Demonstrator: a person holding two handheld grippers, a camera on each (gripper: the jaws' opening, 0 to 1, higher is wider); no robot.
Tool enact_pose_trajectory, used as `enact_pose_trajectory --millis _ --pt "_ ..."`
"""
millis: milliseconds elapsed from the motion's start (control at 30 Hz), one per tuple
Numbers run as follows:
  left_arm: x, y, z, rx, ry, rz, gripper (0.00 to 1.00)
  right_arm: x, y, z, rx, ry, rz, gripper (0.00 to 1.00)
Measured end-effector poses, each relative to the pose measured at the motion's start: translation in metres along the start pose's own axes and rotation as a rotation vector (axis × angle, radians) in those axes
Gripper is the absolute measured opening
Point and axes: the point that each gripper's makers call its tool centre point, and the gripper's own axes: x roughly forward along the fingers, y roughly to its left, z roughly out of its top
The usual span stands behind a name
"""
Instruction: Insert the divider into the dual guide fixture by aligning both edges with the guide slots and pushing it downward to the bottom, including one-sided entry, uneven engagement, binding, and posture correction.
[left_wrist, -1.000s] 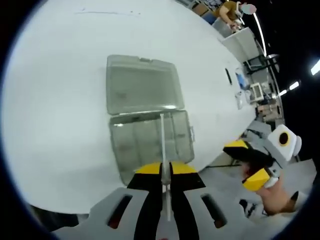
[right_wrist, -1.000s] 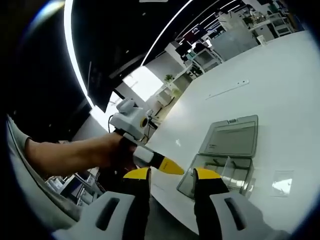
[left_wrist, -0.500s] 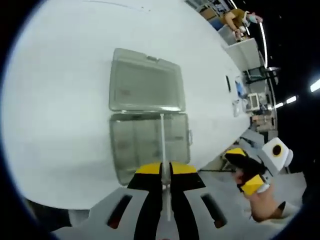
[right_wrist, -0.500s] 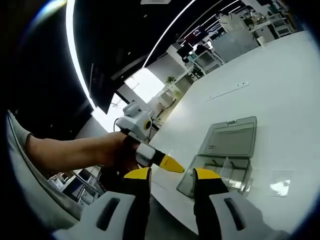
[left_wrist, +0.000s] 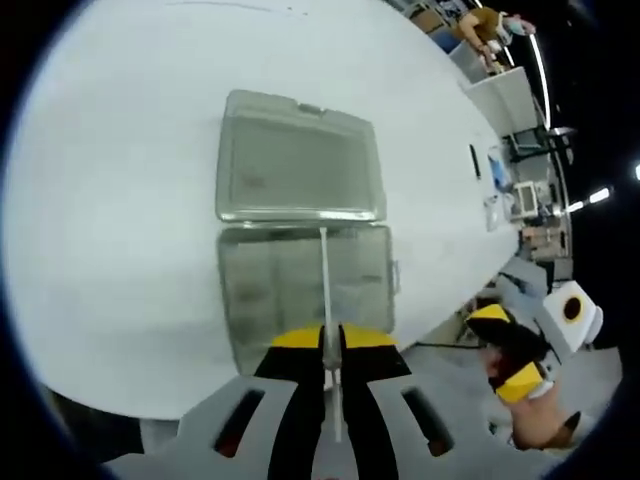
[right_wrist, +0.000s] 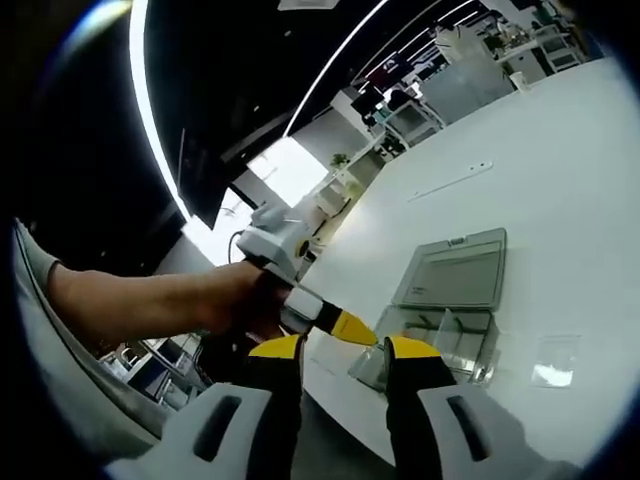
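Observation:
A clear plastic box lies open on the white table (left_wrist: 120, 200), its lid (left_wrist: 298, 155) folded back beyond the compartment base (left_wrist: 290, 290). My left gripper (left_wrist: 330, 340) is shut on a thin clear divider (left_wrist: 324, 280). Seen edge-on, the divider reaches out over the middle of the base. My right gripper (left_wrist: 508, 350) hangs off the table's near edge at the right, jaws apart. In the right gripper view the right gripper (right_wrist: 343, 350) is open and holds nothing. A hand there holds the left gripper (right_wrist: 352, 326) just short of the box (right_wrist: 440, 315).
A small clear flat piece (right_wrist: 552, 362) lies on the table to the right of the box. The near table edge (left_wrist: 420, 330) runs just behind the box. Desks, shelves and a person (left_wrist: 490, 25) stand far beyond the table.
The left view has shifted a little, with the box base now sitting more squarely under the divider. The right gripper has drifted lower and farther right in that view. Both grips are unchanged.

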Motion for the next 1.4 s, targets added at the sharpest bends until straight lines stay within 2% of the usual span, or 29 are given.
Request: enact_pose_trajectory --millis 1000,1333,1400 --pt "0.02 0.019 -0.001 -0.025 0.017 0.087 0.01 -0.006 -0.008 -0.005 0.017 -0.009 -0.015 0.28" --pt "0.025 0.023 0.0 -0.03 0.02 0.096 0.01 -0.007 -0.011 -0.011 -0.08 0.025 -0.034 0.33" --pt "0.025 0.023 -0.001 -0.031 0.02 0.102 0.01 -0.007 -0.013 -0.014 -0.135 0.045 -0.047 0.34"
